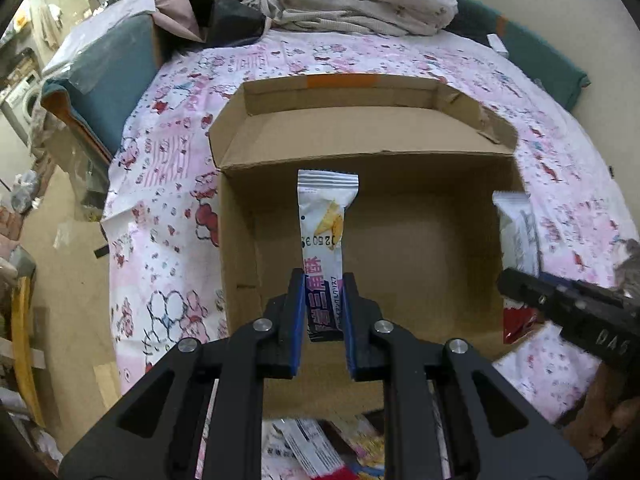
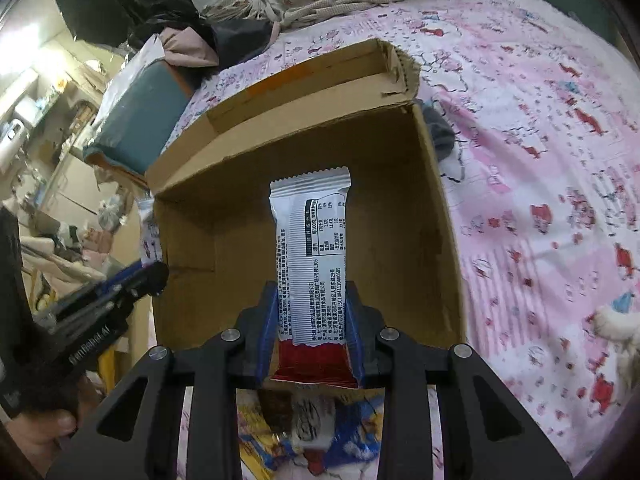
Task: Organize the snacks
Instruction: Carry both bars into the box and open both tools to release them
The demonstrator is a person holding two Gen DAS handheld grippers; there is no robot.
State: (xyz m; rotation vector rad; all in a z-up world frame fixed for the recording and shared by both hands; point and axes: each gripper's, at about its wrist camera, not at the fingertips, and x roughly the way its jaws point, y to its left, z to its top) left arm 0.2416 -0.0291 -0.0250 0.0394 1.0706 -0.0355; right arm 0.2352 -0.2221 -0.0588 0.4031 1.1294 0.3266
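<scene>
An open cardboard box (image 1: 420, 256) lies on the pink patterned bedsheet; its floor is bare in both views. My left gripper (image 1: 323, 280) is shut on a slim white snack packet with a yellow chip picture (image 1: 325, 224), which stands up over the box. My right gripper (image 2: 312, 288) is shut on a white and red snack packet with a printed label (image 2: 310, 248), also held above the box (image 2: 400, 248). In the left wrist view the right gripper (image 1: 516, 280) enters from the right with its packet (image 1: 516, 232). Over in the right wrist view the left gripper (image 2: 156, 272) shows at the left.
More snack packets (image 1: 316, 452) lie in a heap on the sheet at the near side of the box (image 2: 312, 432). Crumpled bedding (image 1: 360, 4) and clothes lie behind the box. A teal chair (image 1: 104, 92) stands left of the bed. A hand (image 2: 40, 436) grips the left tool.
</scene>
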